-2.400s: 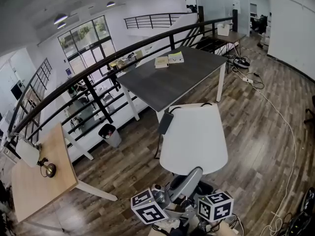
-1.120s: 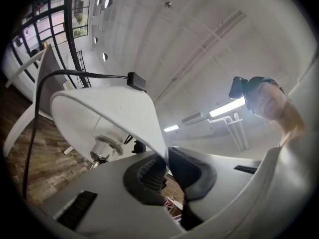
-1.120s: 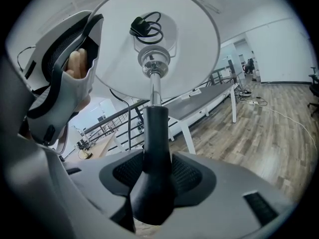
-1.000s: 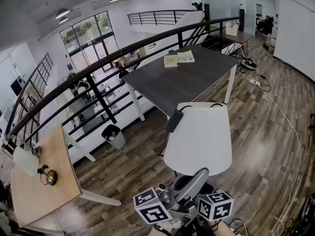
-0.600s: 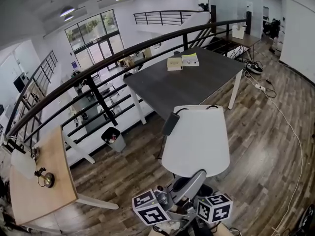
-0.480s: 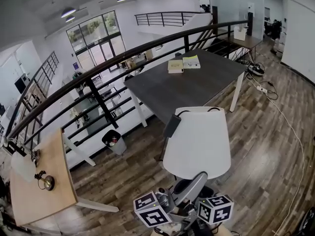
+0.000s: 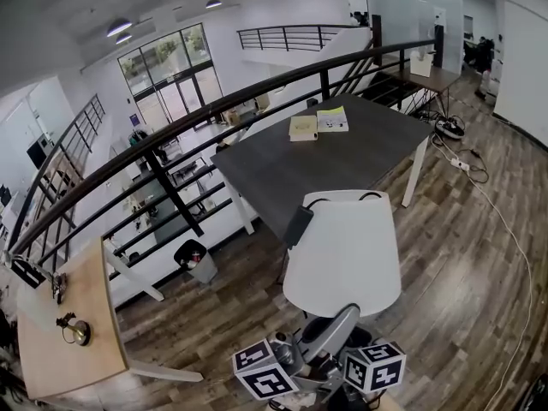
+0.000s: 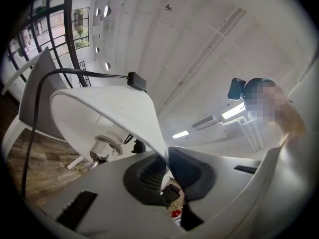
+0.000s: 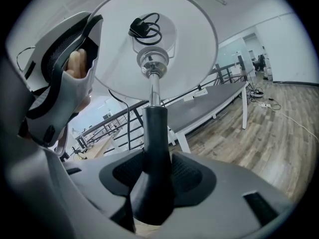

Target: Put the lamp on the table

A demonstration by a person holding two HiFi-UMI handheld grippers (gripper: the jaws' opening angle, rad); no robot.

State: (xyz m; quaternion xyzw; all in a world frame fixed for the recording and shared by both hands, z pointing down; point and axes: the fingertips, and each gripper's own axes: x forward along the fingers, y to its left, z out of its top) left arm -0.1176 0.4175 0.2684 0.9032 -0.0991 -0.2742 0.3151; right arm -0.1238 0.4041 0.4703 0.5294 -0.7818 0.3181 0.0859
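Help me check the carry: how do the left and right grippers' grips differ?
The left gripper pinches the thin rim of the white lampshade, jaws nearly together. The right gripper clamps the thick black stem, jaws wider apart. Both are shut on the same lamp.

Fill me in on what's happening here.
A person is carrying a white-shaded lamp with two handheld grippers. The right gripper is clamped on the lamp's dark stem below the shade, and the left gripper pinches the shade's rim. The lamp is held in the air above the wooden floor, in front of the grey table, which has two books on its far side. The lamp is not yet set down.
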